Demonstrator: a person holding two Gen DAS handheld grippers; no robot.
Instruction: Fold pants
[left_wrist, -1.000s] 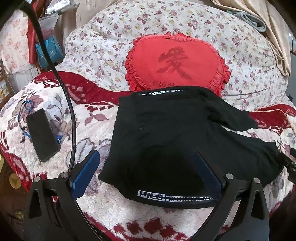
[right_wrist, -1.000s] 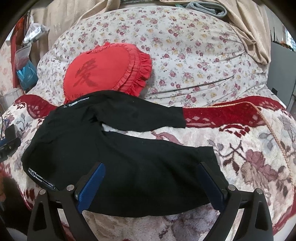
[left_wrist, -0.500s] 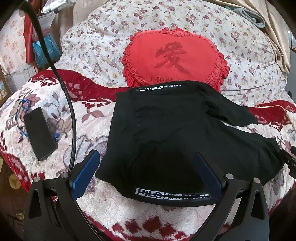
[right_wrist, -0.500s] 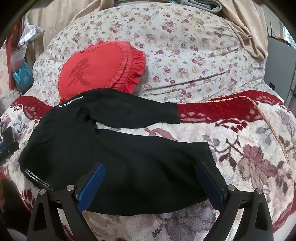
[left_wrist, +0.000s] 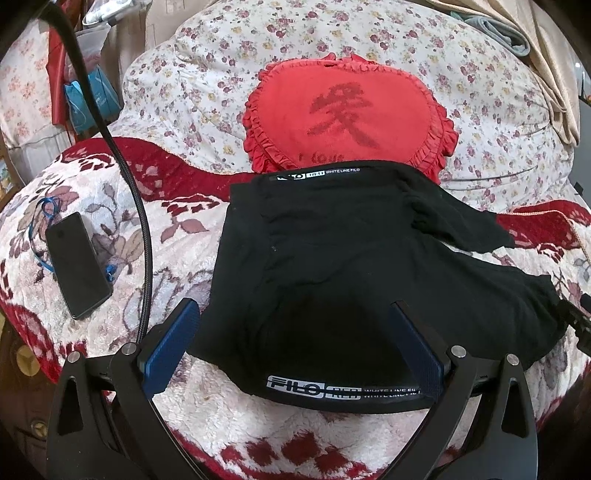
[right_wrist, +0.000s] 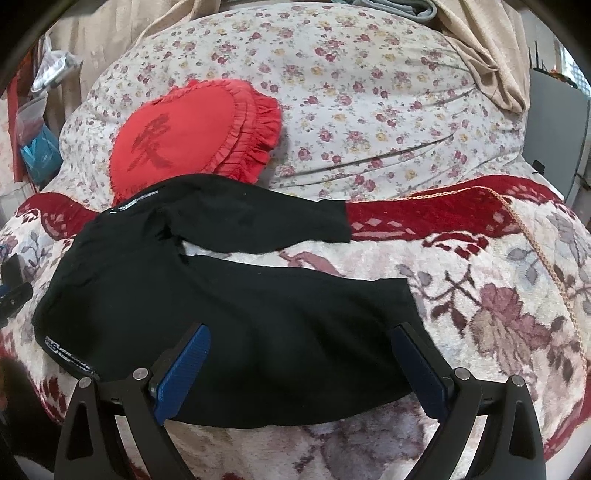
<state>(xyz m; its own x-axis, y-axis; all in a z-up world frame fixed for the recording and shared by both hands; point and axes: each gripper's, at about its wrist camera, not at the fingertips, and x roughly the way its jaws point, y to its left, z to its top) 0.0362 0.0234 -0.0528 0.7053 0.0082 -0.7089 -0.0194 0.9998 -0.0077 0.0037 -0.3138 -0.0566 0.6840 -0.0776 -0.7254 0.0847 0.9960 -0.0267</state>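
Note:
Black short pants (left_wrist: 343, 266) (right_wrist: 229, 295) lie spread on a red-and-cream blanket (left_wrist: 155, 258) (right_wrist: 498, 288). The waistband with white lettering (left_wrist: 332, 387) faces the left gripper. Two short legs point right, the far one (right_wrist: 280, 221) ending near the red blanket border. My left gripper (left_wrist: 291, 314) hovers open above the waistband end, blue pads wide apart, nothing between them. My right gripper (right_wrist: 301, 332) hangs open over the near leg's hem, also empty. The right gripper's tip shows at the left wrist view's right edge.
A red heart-shaped cushion (left_wrist: 347, 110) (right_wrist: 192, 136) leans on a floral quilt (left_wrist: 207, 85) (right_wrist: 369, 96) just behind the pants. A black phone (left_wrist: 75, 266) lies on the blanket at left, beside a black cable (left_wrist: 142, 229). Beige cloth (right_wrist: 487, 51) hangs at the back right.
Both grippers have drifted slightly, so the pants and cushion sit a little lower-left in the right view. The pants have not moved. Both stay open.

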